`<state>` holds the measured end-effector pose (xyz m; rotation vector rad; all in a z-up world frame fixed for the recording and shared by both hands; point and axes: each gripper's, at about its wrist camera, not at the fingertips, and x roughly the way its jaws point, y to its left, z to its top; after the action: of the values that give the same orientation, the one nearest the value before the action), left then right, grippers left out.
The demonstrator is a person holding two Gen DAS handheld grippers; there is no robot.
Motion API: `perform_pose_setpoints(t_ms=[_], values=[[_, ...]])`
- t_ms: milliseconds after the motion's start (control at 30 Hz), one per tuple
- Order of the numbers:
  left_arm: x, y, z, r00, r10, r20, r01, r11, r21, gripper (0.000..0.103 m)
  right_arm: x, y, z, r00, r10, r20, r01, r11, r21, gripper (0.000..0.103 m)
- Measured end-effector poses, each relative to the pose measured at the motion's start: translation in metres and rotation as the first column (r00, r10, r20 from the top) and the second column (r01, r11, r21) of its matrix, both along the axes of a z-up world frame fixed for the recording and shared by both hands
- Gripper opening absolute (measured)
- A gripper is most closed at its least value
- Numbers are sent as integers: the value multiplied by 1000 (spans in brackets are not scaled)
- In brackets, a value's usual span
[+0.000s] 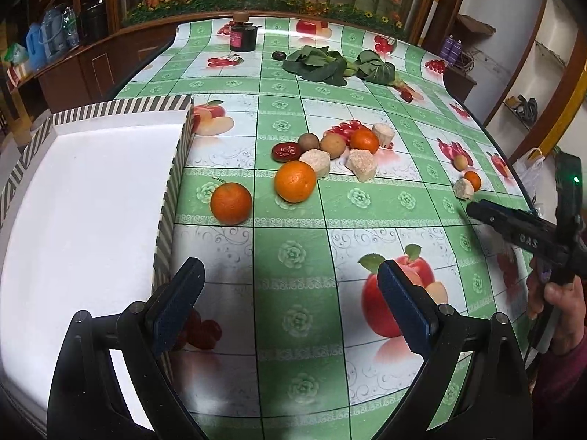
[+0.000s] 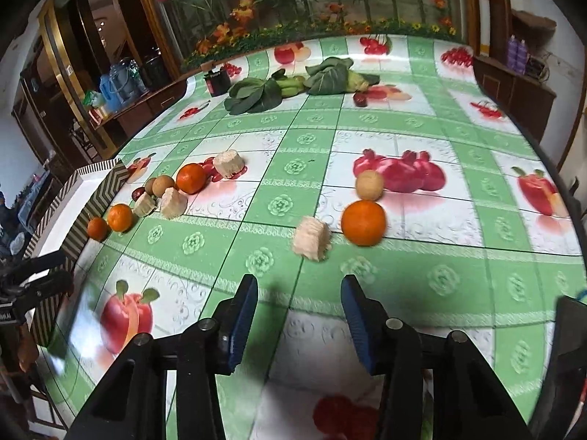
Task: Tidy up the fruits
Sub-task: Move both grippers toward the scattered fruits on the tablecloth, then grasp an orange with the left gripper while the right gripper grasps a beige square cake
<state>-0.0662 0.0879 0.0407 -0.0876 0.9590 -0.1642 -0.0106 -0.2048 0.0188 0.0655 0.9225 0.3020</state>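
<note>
The table [image 1: 293, 256], under a green-and-white checked oilcloth printed with apples, cherries and peppers, filled both views. A shallow white box [image 1: 91, 201] with zigzag-striped walls stood at its left; only the left wrist view showed its bare white floor, with no fruit in it. Leafy greens [image 1: 323, 64] and a dark jar [image 1: 243, 38] with an unreadable pink label lay at the far end.

The left gripper [image 1: 291, 304] hung released over bare cloth beside the box wall, nothing between its blue pads. The right gripper [image 2: 299, 315] was likewise unclenched and empty, its jaws narrower; in the left view its black body bore pale letters reading roughly "OAS", with a green light above.

Two oranges [image 1: 231, 203] lay just right of the box. Behind them clustered a smaller orange [image 1: 364, 140], two brown round fruits [image 1: 333, 145], a red date [image 1: 285, 151] and pale cut chunks [image 1: 315, 162]. The right view alone showed clearly another orange [image 2: 363, 223], a tan fruit [image 2: 369, 184] and a chunk [image 2: 312, 238], just ahead of its fingers.
</note>
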Motion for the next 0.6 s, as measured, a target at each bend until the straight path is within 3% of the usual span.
perform_pose_setpoints(t_ms=[200, 267, 400, 600], values=[[7, 0, -4, 1000, -1, -10, 1, 1000, 16, 96, 24, 3, -2, 1000, -18, -6, 18, 1000, 9, 42], [11, 1, -6, 1000, 4, -17, -4, 1000, 14, 96, 29, 6, -4, 1000, -17, -5, 17, 1000, -9, 29], [21, 1, -9, 1000, 9, -25, -9, 1000, 28, 96, 26, 6, -4, 1000, -10, 8, 10, 1000, -30, 22], [41, 3, -12, 999, 20, -29, -18, 998, 55, 96, 23, 6, -3, 1000, 1, 17, -1, 1000, -8, 22]])
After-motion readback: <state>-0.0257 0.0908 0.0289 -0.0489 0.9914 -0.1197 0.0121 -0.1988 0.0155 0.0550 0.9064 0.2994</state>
